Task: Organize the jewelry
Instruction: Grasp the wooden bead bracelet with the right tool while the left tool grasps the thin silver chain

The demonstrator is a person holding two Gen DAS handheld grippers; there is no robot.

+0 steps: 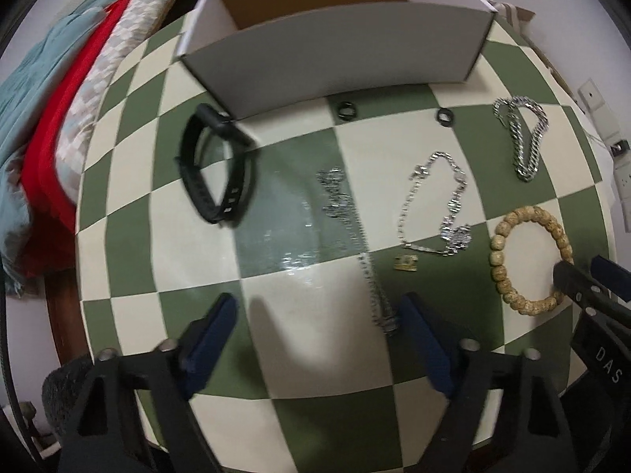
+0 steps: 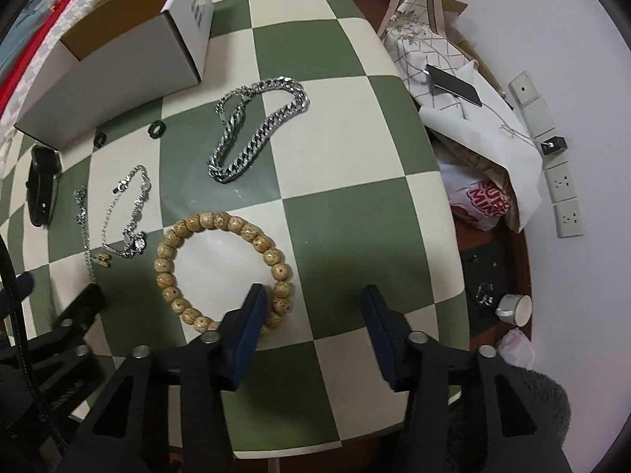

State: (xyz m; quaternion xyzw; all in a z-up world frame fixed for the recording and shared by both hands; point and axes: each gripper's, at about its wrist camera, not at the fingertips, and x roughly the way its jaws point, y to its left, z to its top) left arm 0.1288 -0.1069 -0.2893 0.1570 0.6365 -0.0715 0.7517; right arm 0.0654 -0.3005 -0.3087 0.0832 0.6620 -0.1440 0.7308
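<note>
Jewelry lies on a green-and-cream checked table (image 1: 299,339). A black wristband (image 1: 215,165), two black rings (image 1: 348,111), a thin silver chain (image 1: 355,244), a silver charm necklace (image 1: 434,209), a thick silver curb chain (image 1: 520,138) and a wooden bead bracelet (image 1: 528,260) show in the left wrist view. An open white box (image 1: 335,51) stands behind them. My left gripper (image 1: 319,339) is open and empty, near the thin chain's lower end. My right gripper (image 2: 315,331) is open, its left finger (image 2: 244,335) over the bead bracelet (image 2: 221,268).
Folded red and teal cloths (image 1: 51,118) lie left of the table. At the right are bags and paper (image 2: 473,126), wall sockets (image 2: 560,181), a white cup (image 2: 516,309) and the table's right edge (image 2: 459,260).
</note>
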